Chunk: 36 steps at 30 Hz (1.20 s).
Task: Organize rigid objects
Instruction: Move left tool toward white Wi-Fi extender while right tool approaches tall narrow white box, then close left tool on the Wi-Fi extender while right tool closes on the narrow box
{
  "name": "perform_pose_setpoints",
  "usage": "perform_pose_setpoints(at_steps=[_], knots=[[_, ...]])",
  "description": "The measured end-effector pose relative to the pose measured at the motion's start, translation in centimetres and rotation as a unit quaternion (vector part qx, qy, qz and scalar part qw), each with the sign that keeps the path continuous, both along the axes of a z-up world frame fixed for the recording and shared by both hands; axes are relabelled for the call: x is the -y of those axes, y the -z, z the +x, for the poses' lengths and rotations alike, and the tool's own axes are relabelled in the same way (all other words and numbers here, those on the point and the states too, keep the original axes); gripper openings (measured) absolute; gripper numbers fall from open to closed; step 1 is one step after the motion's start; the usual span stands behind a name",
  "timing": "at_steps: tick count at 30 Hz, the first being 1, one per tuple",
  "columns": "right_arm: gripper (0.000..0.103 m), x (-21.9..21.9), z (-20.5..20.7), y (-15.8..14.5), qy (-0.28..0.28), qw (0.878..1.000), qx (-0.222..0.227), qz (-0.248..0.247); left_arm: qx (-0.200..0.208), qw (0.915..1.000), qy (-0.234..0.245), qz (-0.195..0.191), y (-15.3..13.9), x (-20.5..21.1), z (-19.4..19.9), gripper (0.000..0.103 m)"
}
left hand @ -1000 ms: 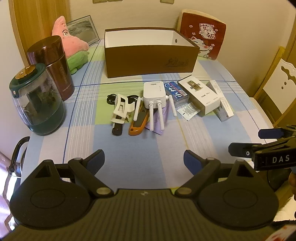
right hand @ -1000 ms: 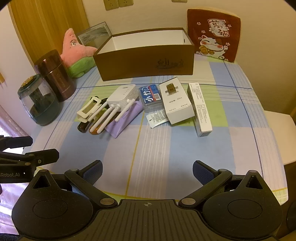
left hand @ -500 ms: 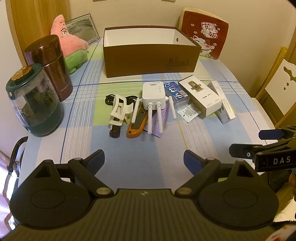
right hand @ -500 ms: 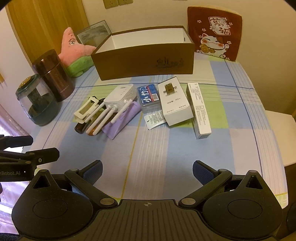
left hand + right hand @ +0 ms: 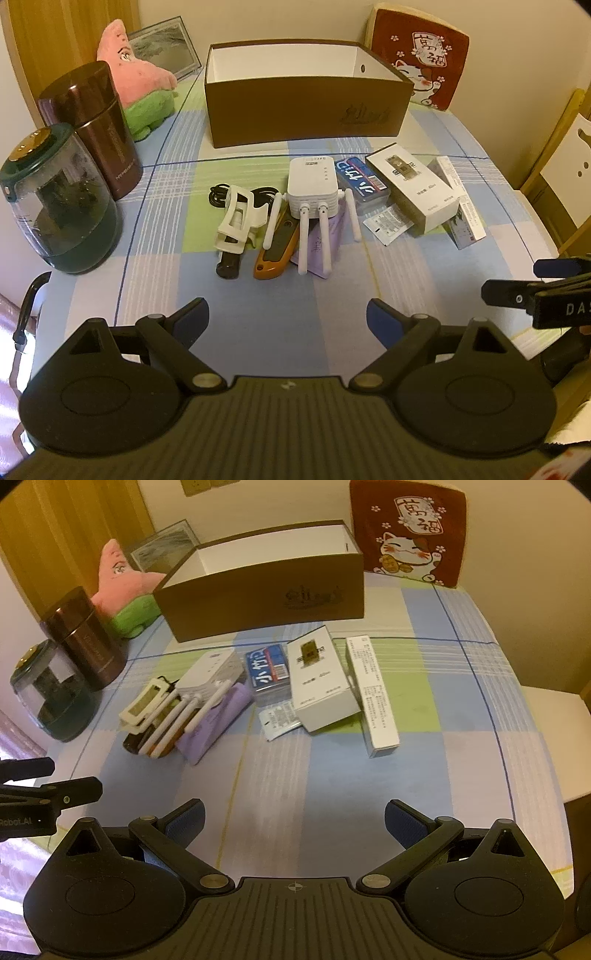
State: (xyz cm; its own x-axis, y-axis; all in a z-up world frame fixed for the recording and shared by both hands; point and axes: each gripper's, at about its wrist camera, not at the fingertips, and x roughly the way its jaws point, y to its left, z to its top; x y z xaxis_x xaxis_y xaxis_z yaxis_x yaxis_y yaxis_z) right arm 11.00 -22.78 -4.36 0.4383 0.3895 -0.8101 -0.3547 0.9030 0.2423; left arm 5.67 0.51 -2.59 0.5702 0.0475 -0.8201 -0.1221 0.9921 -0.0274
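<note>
Both claws, left gripper [image 5: 287,318] and right gripper [image 5: 293,819], hang spread and empty at lower frame; grabbing the router [image 5: 313,186] mid-frame could drag the overlapping knife [image 5: 275,245] off.

the left gripper [image 5: 288,319] is wide open, with its two blue-padded fingers [image 5: 190,317] spread far apart and nothing between them. the right gripper [image 5: 293,821] is wide open too, and its blue fingers [image 5: 402,821] hold nothing. both point forward and a little down. each one shows at the edge of the other's view, so they sit side by side, a bit apart.
</note>
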Motion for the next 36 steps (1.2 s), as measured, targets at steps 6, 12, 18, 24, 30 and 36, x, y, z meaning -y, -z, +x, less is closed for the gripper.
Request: perform_pose_setpoints(at_steps=[6,12,18,24,30,36], knots=[[0.101,0.8,1.8,0.5,0.008,1.000,0.010,0.000,-0.006,1.0000,0.000,-0.007,0.5,0.0,1.4,0.090],[0.098,1.4,4.0,0.9,0.009,1.000,0.028,-0.002,-0.006,1.0000,-0.002,-0.005,0.8,0.2,2.6,0.090],[0.081,1.9,6.5,1.5,0.004,0.999,0.032,-0.002,-0.008,1.0000,-0.002,-0.004,1.0,0.5,3.8,0.090],[0.061,2.4,9.0,2.0,-0.004,0.999,0.052,-0.007,-0.010,0.9999,-0.005,-0.005,1.4,1.3,6.2,0.090],[0.047,2.5,11.8,2.6,-0.013,0.998,0.058,-0.005,-0.007,0.9999,-0.015,0.000,1.8,1.8,8.4,0.090],[0.042,1.8,13.9,4.0,-0.036,0.998,0.050,-0.015,-0.010,0.9995,-0.031,0.006,2.3,2.0,10.0,0.089]])
